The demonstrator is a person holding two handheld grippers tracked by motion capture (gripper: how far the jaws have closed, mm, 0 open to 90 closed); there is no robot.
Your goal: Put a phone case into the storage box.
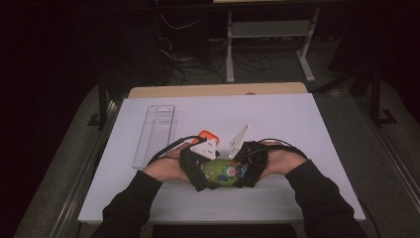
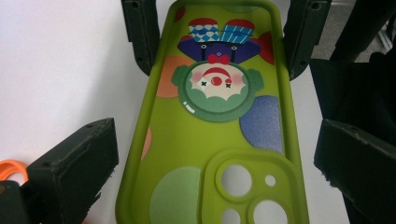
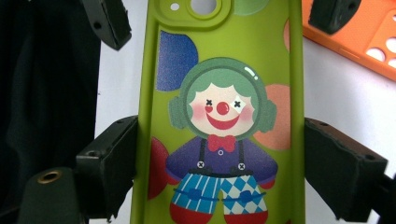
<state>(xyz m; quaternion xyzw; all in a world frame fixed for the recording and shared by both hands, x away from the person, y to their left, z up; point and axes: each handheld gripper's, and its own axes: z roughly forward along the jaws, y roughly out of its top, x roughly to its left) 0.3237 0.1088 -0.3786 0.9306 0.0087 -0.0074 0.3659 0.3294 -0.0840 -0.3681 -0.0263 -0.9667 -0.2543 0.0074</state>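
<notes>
Operator wears dark long sleeves (image 1: 133,196) reaching to the wrists. Left gripper (image 2: 212,154) and right gripper (image 3: 219,154): matte black blocky jaws with scuffed, chipped edges and small recessed screw holes; a brass-coloured threaded insert (image 3: 49,176) sits in the right gripper's body. From above, each gripper carries a pale three-cornered plate (image 1: 238,140) and trails a thin black cable (image 1: 171,146).
</notes>
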